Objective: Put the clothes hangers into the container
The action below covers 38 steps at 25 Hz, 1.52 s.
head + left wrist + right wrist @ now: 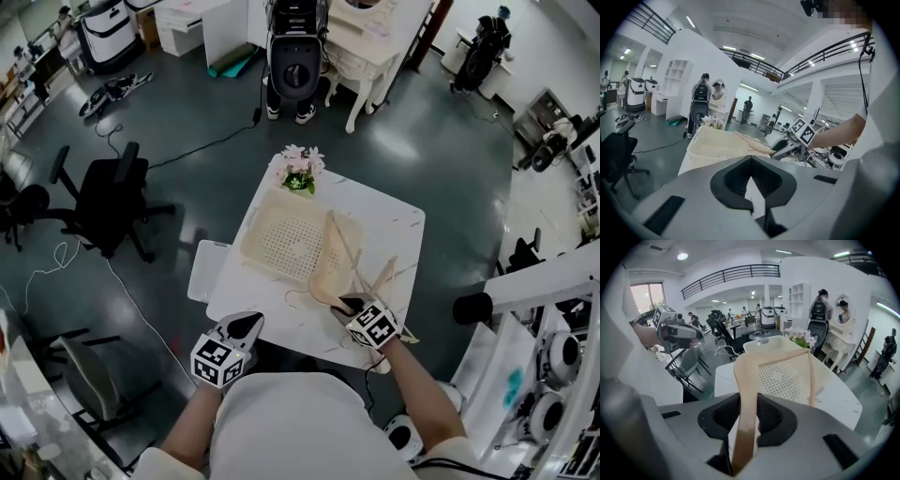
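My right gripper is shut on a pale wooden clothes hanger. It holds one arm of the hanger, lifted over the near right corner of the cream perforated basket. More wooden hangers lie on the white table, right of the basket. My left gripper hovers at the table's near left edge with its tips together and nothing in them. In the left gripper view the basket stands ahead, with the right gripper and its hanger beside it.
A pot of pink flowers stands at the table's far edge behind the basket. A white side shelf juts out at the table's left. A black office chair stands on the floor to the left, white racks to the right.
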Each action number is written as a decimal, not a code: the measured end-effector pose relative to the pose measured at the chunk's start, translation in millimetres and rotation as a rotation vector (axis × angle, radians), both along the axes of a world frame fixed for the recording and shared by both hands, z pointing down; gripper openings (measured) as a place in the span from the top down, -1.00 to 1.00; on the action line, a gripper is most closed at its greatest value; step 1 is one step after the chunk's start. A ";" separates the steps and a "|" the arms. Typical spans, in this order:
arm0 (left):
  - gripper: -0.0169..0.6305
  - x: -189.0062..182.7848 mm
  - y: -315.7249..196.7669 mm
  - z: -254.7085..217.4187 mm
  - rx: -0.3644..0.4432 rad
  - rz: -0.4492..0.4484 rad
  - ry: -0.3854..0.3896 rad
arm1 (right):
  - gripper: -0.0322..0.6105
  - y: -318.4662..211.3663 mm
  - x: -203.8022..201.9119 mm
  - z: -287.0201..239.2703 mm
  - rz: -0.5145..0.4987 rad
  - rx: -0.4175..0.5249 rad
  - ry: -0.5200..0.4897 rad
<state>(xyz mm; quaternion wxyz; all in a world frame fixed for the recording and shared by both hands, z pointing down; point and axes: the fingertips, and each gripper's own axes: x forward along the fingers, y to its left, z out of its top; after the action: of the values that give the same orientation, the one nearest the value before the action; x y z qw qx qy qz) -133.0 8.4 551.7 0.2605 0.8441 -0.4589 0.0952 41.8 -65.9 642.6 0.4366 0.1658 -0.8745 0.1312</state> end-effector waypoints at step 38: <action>0.92 -59.0 -45.3 27.9 -0.092 0.059 0.039 | 0.46 -65.9 -117.1 57.8 -0.250 -0.147 0.078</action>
<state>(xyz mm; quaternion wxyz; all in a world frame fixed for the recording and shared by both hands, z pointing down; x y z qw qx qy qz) -192.0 -37.0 579.5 0.3048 0.8460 -0.4240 0.1073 -75.3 -131.8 700.4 0.4942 0.0282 -0.8587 0.1327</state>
